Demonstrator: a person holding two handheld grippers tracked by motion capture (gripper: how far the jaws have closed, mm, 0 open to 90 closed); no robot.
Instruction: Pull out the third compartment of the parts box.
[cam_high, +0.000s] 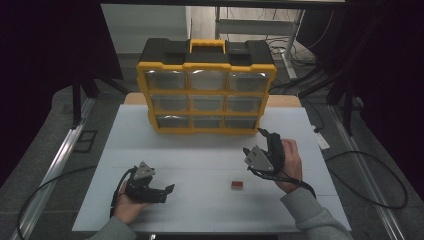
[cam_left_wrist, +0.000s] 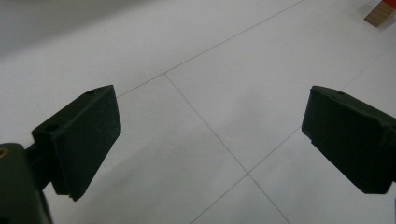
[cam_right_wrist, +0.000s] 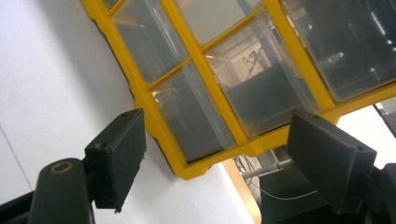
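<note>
A yellow and black plastic organizer case with nine clear drawers (cam_high: 206, 95) stands upright at the far edge of the white table (cam_high: 200, 155). A small red block (cam_high: 237, 185) lies toward the near edge, between the left gripper (cam_high: 162, 192) and the right gripper (cam_high: 256, 142). Both grippers' jaws stand apart, and neither touches the block.

We saw a white table (cam_high: 150, 145) on grey floor (cam_high: 45, 140), cables (cam_high: 370, 165) trailing, dark curtains (cam_high: 45, 45) either side.
</note>
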